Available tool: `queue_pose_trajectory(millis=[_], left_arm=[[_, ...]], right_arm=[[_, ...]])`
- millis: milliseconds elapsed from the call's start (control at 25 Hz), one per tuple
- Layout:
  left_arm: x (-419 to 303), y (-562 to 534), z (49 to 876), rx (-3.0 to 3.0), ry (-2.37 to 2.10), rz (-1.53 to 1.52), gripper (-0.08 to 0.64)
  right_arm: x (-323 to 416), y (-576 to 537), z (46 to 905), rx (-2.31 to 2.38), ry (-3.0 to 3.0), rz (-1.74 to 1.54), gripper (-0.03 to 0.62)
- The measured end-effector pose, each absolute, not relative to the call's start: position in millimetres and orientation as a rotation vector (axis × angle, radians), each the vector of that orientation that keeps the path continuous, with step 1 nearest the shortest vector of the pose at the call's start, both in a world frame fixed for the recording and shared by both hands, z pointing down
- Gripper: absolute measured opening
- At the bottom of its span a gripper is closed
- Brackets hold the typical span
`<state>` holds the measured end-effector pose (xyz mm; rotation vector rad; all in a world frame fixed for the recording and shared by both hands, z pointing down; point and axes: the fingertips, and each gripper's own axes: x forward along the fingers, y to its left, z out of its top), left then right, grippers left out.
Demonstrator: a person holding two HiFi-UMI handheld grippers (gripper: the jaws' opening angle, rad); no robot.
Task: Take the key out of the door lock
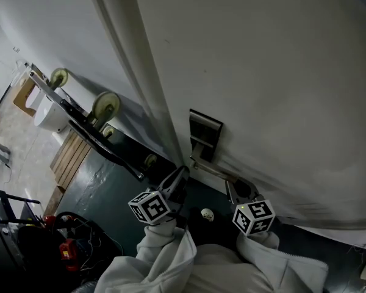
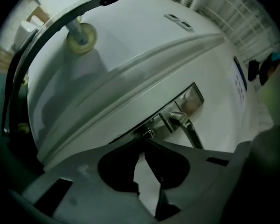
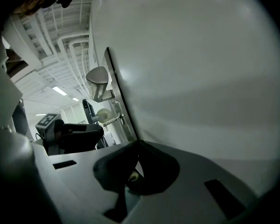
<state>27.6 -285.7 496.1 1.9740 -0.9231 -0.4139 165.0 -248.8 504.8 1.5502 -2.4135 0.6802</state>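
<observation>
A white door (image 1: 262,72) carries a metal lock plate (image 1: 204,132) with a lever handle (image 1: 215,171). In the left gripper view the plate (image 2: 192,97) runs down past the handle (image 2: 186,127) to a small metal key (image 2: 149,133) that sticks out of its lower end. My left gripper (image 2: 144,141) is shut with its tips pinched on that key's head. It reaches the door edge just below the handle (image 1: 180,174). My right gripper (image 1: 243,189) hangs under the lever's end, shut and empty, its tips (image 3: 137,144) close to the door face.
A dark curved bar (image 1: 91,136) with pale wheels (image 1: 105,105) runs along the wall at left. Wooden pallets (image 1: 70,157) and a white fixture (image 1: 49,116) stand beyond it. Cables and a red item (image 1: 66,249) lie at lower left. A small pale ball (image 1: 207,214) sits between the grippers.
</observation>
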Motion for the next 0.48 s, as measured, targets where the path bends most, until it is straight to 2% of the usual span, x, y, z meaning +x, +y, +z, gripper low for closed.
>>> queue_pose_trajectory(millis=[120, 240, 480], left_arm=[[29.6, -286.9, 492.8, 1.890, -0.810, -0.503, 0.029], [35.6, -286.1, 488.9, 1.828, -0.687, -0.542, 0.144], [50.1, -289.7, 474.3, 1.740, -0.513, -0.607, 0.161]], right_arm=[[163.5, -249.1, 505.5, 1.565, -2.402, 0.687, 0.051], [161.9, -248.9, 503.5, 1.582, -2.386, 0.686, 0.052], [158.7, -244.8, 499.2, 1.631, -2.353, 0.706, 0.052]])
